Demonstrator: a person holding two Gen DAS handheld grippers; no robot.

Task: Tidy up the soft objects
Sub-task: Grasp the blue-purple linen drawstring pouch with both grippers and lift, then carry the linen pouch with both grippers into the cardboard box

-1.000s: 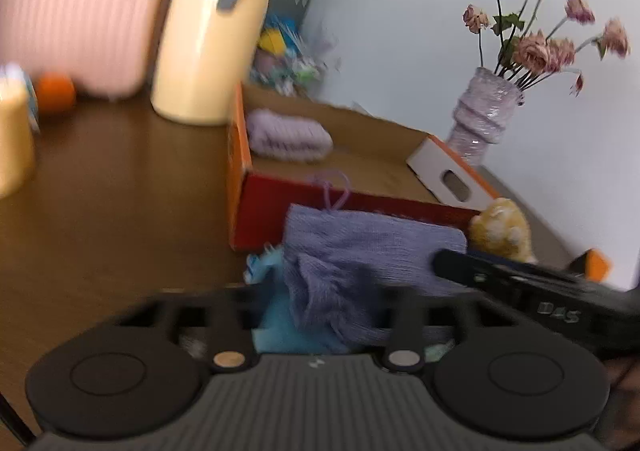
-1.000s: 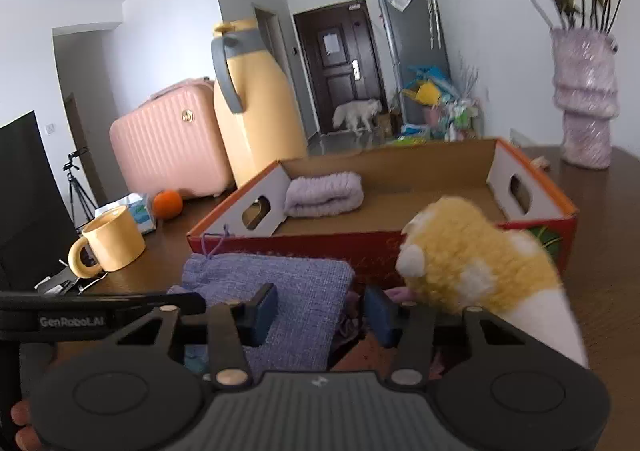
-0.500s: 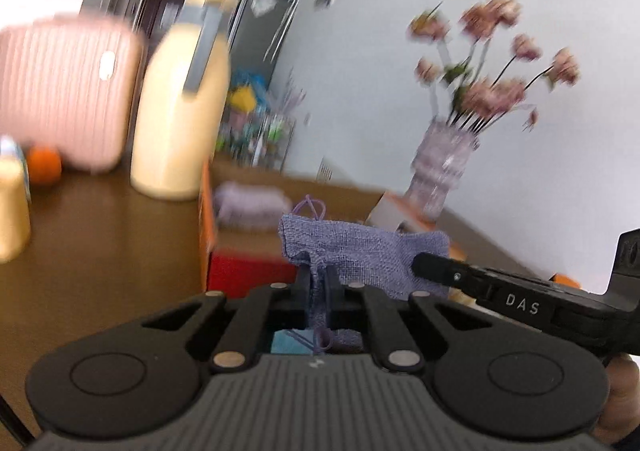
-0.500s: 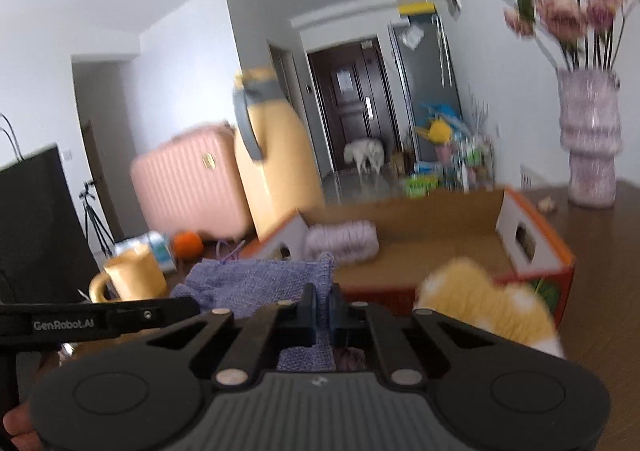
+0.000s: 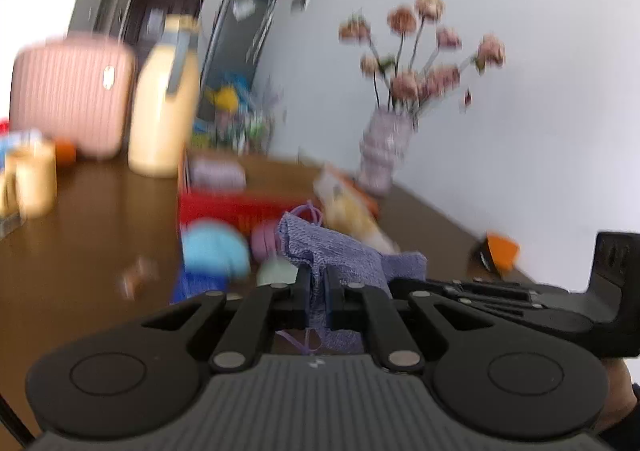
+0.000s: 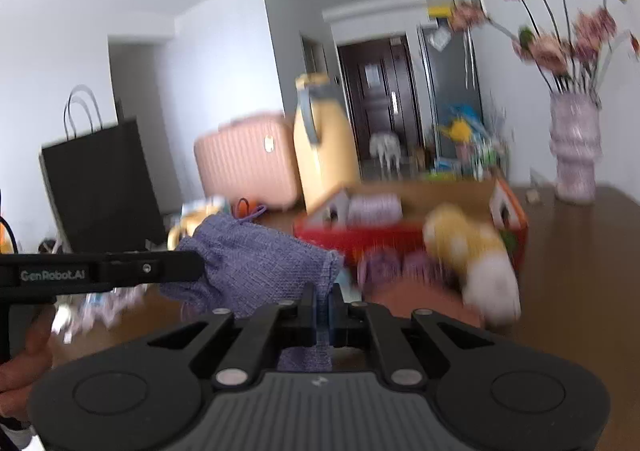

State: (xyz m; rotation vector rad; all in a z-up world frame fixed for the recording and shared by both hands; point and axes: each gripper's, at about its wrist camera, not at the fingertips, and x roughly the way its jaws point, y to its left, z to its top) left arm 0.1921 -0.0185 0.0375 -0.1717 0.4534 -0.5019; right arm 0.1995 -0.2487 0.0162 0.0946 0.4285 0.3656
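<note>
Bright, even daylight fills both views and washes the white walls pale, with no hard shadows on the brown table (image 5: 80,251). Motion blur smears the flowers (image 5: 420,63), the red box (image 6: 384,239) and the yellow plush (image 6: 468,247), while the near gripper bodies stay sharp. Fisheye bending curves the walls, and the corners go black.

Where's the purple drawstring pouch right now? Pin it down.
The purple drawstring pouch hangs off the table, pinched between the left gripper and right gripper, in front of the red cardboard box, left of the yellow plush toy.
</note>
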